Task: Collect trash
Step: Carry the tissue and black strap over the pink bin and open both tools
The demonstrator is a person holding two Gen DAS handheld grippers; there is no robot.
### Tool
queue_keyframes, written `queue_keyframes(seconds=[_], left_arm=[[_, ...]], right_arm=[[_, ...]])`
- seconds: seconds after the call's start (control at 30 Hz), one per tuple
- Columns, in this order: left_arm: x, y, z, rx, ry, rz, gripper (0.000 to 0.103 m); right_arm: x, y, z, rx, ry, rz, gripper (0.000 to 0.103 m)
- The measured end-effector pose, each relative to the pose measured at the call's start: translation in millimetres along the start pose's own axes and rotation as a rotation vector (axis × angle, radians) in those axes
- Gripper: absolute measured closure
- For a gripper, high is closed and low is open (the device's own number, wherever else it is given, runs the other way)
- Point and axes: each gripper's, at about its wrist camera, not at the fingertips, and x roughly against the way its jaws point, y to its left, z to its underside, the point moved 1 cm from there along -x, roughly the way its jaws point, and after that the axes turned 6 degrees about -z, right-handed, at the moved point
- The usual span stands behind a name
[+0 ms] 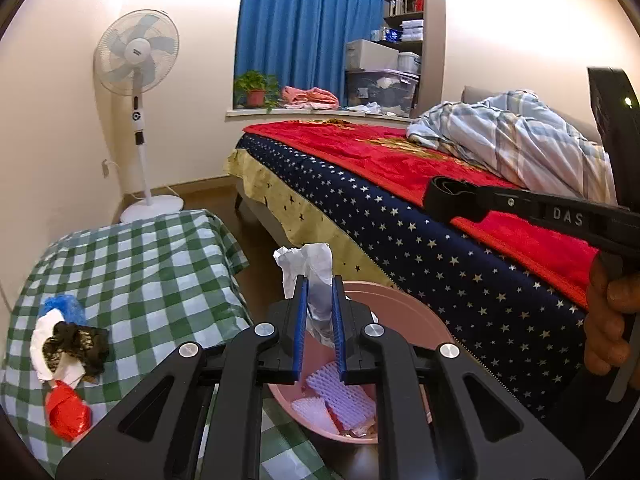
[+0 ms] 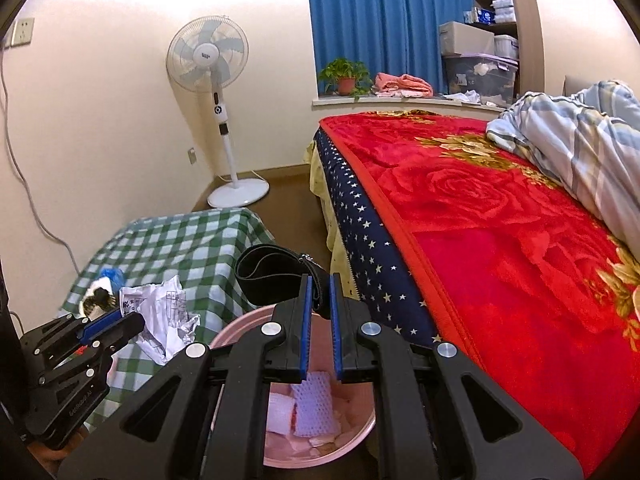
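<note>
My left gripper (image 1: 320, 280) is shut on a crumpled white paper (image 1: 310, 268) and holds it above the near rim of the pink bin (image 1: 404, 316). It also shows in the right wrist view (image 2: 120, 318) with the paper (image 2: 164, 316). My right gripper (image 2: 320, 280) is shut on a black elastic band (image 2: 266, 278) above the bin (image 2: 240, 326); it also shows in the left wrist view (image 1: 450, 196). White foam netting (image 1: 340, 396) lies in the bin. A pile of trash (image 1: 68, 348) with a red bag (image 1: 66, 410) lies on the checked table (image 1: 140, 264).
A bed with a red blanket (image 2: 500, 220) and a striped quilt (image 2: 580, 140) fills the right side. A white standing fan (image 2: 218, 80) stands by the far wall. A window ledge holds a plant (image 2: 346, 76) and folded pink cloth (image 2: 402, 84).
</note>
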Motion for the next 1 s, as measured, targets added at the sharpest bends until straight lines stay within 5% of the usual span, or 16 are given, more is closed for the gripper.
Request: queue_keyframes(seconds=[0.73,0.83,0.9,1.0], left_arm=[[-38.7,-1.5,12.2,-0.003,0.063,0.023,0.091],[-40.7,-3.1,11.7,-0.003,0.062,0.024,0.091],[-41.6,-2.6,12.5,0.0,0.069,0.028,0.088],[-42.5,-2.1,13.5,0.0,0.08,0.033,0.071]], right_arm=[[-25.9,-0.6,4.7,0.017,0.057,0.039,0.092],[-26.4,-1.2,5.6,0.019,0.056,0.053,0.088],[-24.9,-3.2,5.1,0.015,0.046,0.071,0.068],[-21.4,-4.2,4.8,0.013,0.03,0.075,0.059]])
